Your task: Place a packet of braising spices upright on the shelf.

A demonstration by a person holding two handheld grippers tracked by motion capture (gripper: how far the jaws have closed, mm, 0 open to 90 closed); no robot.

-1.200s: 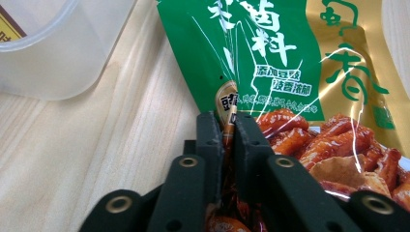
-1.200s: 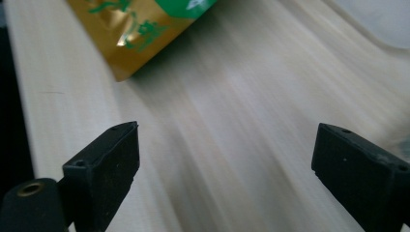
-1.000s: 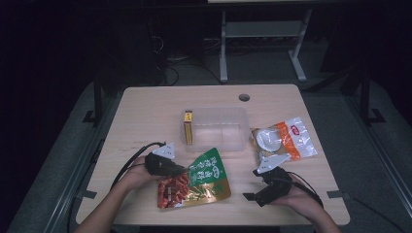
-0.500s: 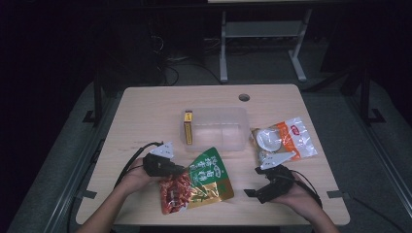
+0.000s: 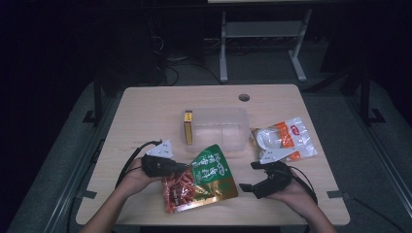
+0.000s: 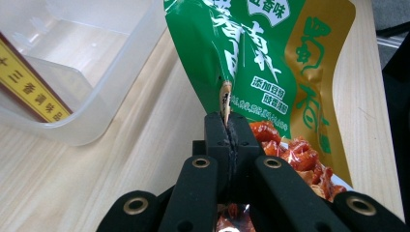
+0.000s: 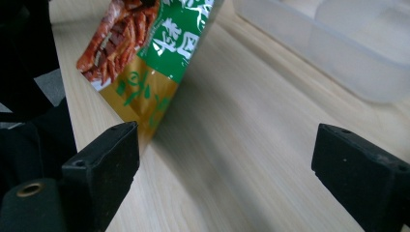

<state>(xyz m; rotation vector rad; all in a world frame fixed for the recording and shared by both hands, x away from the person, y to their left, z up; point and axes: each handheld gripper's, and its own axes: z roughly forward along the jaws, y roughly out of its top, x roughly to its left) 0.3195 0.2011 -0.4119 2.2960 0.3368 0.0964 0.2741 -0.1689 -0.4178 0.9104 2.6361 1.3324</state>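
The left tongs (image 6: 226,126) are closed tight on the side edge of the green and gold snack bag (image 5: 206,175); in the left gripper view the thin seam of the bag stands pinched between the two black pads, and the bag rises away from them. The right tongs (image 7: 227,159) stand wide open and hold nothing; between their pads there is bare worktop (image 7: 251,145).

The clear plastic container (image 5: 218,128) serves as the landmark. It stands at the middle of the worktop, with a narrow yellow box (image 5: 187,133) upright against its left wall. The snack bag lies just on the near side of this container, toward the person, and its top corner almost reaches the container's near wall. The long axis of the bag runs roughly from that wall back toward the person, and its left edge is tilted up where the left tongs carry it. The bag seems partly lifted from the worktop, though its lower end may rest there; this cannot be told for sure.

Seen from the left tongs, the container is straight ahead and a little to the side, very near. The left hand (image 5: 133,179) is therefore the nearer one for bringing the bag over the near wall. The right tongs wait to the right of the bag, near the container's right corner, beside a white and orange packet (image 5: 284,138).
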